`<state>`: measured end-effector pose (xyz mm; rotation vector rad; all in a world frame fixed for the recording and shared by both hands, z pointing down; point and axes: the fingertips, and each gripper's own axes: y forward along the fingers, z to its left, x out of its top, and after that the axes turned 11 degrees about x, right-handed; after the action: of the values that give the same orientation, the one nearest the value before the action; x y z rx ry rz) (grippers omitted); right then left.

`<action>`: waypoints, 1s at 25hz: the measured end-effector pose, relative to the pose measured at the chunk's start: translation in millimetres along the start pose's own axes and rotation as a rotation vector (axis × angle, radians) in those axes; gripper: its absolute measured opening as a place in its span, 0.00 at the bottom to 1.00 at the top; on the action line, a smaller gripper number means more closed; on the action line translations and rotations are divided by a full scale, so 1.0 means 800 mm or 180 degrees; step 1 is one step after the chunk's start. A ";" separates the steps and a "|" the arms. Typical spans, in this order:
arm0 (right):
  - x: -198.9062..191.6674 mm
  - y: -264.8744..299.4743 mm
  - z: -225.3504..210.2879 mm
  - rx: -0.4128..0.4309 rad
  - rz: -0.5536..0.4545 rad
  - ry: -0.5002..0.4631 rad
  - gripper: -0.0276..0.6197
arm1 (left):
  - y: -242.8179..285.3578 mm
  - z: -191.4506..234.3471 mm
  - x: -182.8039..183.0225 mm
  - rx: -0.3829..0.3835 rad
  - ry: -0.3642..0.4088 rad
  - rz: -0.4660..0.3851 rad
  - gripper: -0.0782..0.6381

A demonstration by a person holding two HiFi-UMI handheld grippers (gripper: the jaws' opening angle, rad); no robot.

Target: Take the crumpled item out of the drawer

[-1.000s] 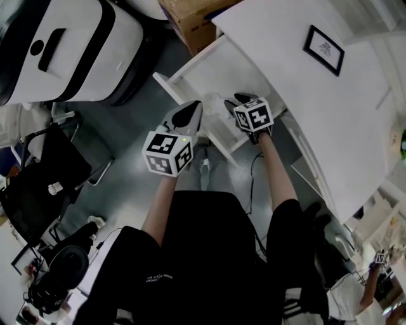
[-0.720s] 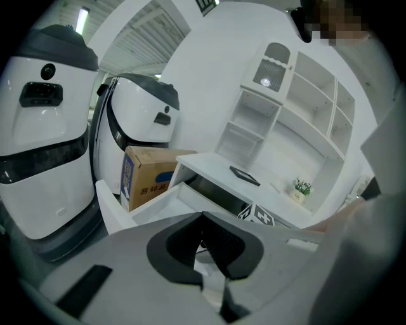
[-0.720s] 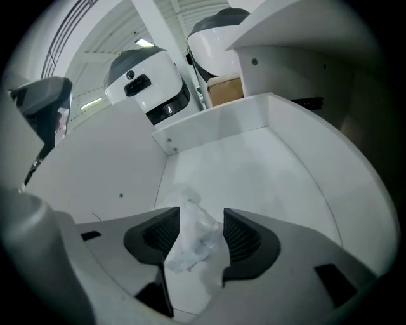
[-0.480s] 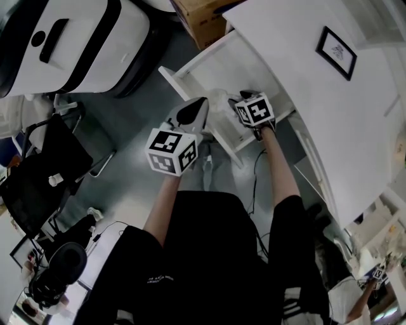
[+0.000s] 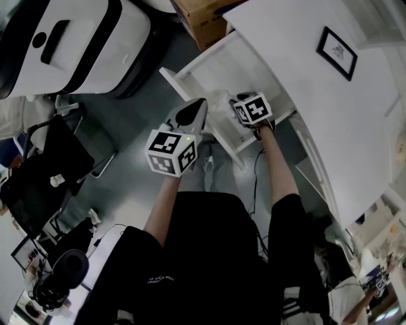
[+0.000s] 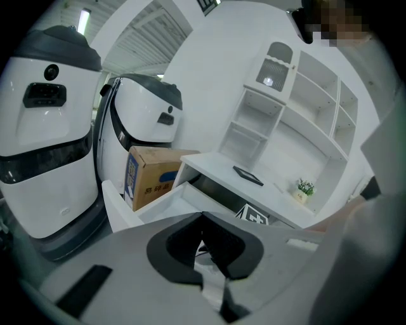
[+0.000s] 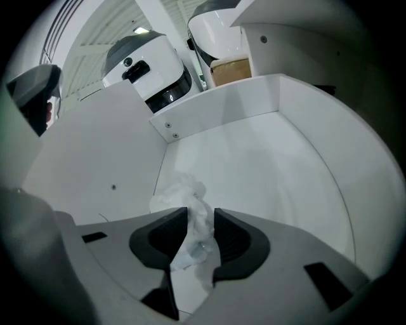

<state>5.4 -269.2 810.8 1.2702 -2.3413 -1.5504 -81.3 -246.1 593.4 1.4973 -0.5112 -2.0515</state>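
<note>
- Light was bright and even, coming from overhead: ceiling strip lights glowed above and to the left of the left gripper.
- Both gripper views bent strongly and fell to black at the rim.
- The drawer beyond the right gripper was nearly washed-out white, with only soft shadows.
- The crumpled item, on which that gripper's jaws had just been closing, was sharp. The gripper body nearest the lens was blurred.
- The head view was dimmer, its floor grey.

grippers: 2 | drawer: 1 | crumpled item: 1 | cardboard box: 1 | picture frame: 1
</note>
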 end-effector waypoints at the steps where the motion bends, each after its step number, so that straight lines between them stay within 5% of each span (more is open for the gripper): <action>1: -0.001 0.001 0.002 0.0030 0.0022 0.0000 0.22 | 0.000 0.000 0.000 0.0001 0.0002 -0.0002 0.11; 13: -0.007 0.000 0.017 0.0194 0.0036 0.0118 0.11 | -0.008 0.003 0.002 -0.0010 0.0013 -0.0011 0.11; 25: 0.033 -0.068 0.036 0.0021 -0.0562 0.0128 0.10 | -0.027 -0.002 0.019 -0.0061 0.0072 -0.0119 0.11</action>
<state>7.2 -273.4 743.9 1.5322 -2.2659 -1.5482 -87.7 -238.7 568.4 1.5279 -0.4567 -2.0598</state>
